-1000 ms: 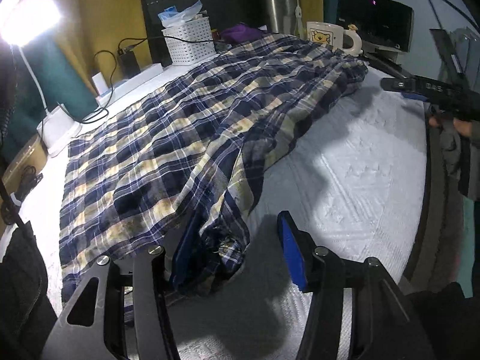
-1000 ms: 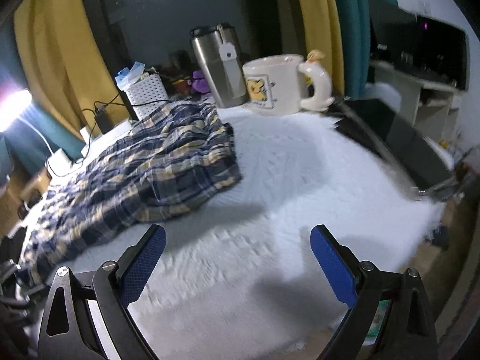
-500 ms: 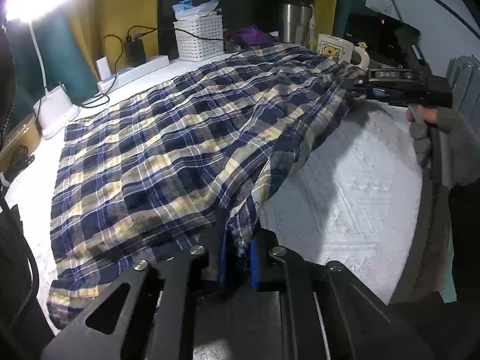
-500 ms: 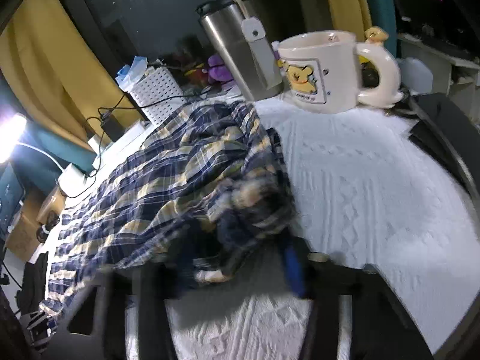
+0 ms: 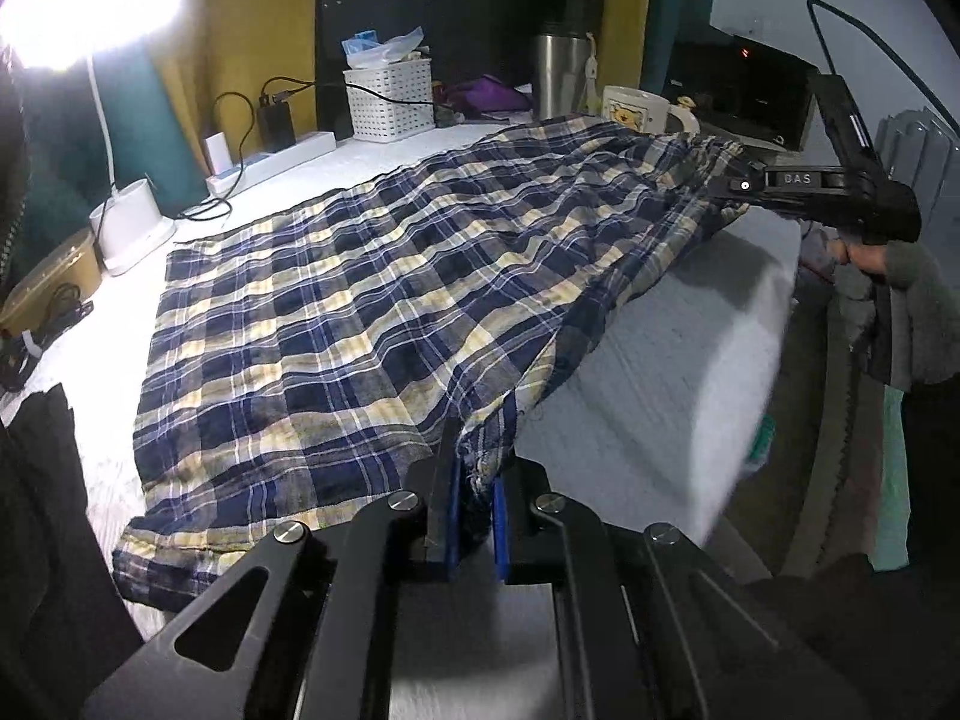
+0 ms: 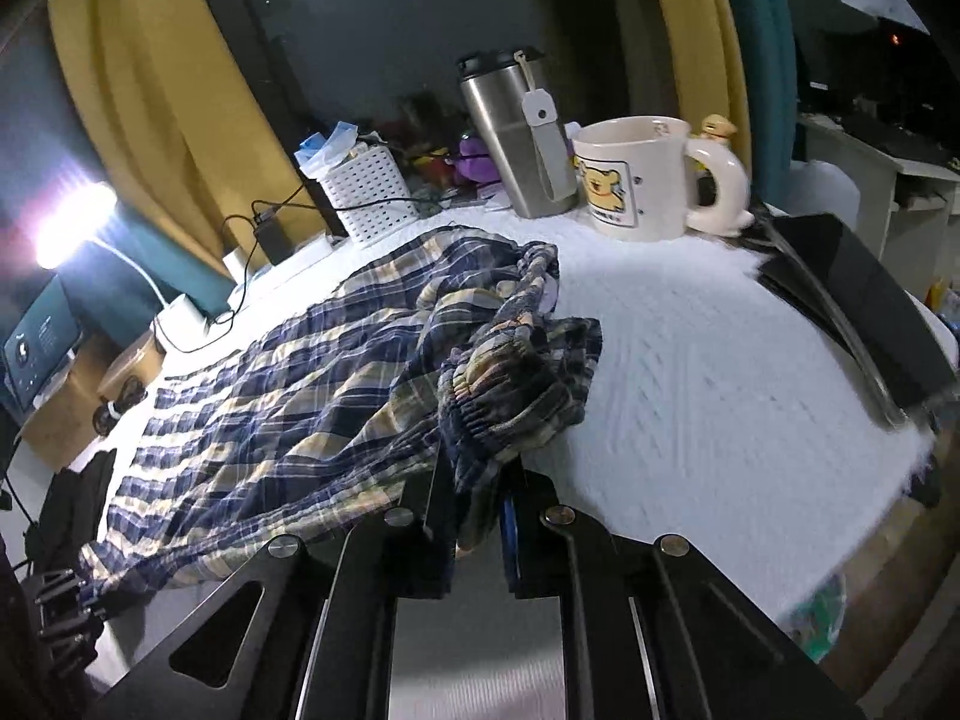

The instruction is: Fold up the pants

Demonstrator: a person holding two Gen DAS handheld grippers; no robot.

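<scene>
**Item: plaid pants, gripped at both ends**

Navy, cream and yellow plaid cotton pants (image 5: 372, 324): I see them spread lengthwise across the white textured table cover (image 5: 678, 372), near edge raised off it.

Left gripper (image 5: 474, 516): I have its blue-padded jaws closed tight on the hem corner.

Right gripper (image 6: 474, 516): my jaws are pinched together on the gathered elastic waistband, which bunches just ahead of them. In the left view it sits at the far end of the cloth, a hand (image 5: 864, 255) behind it.

Beyond the waistband: cream bear-print mug (image 6: 642, 180) and steel tumbler (image 6: 516, 138), side by side.

Along the far edge: white lattice plastic basket (image 5: 390, 99), white power strip (image 5: 270, 162), lit white desk lamp (image 5: 90, 12).
</scene>
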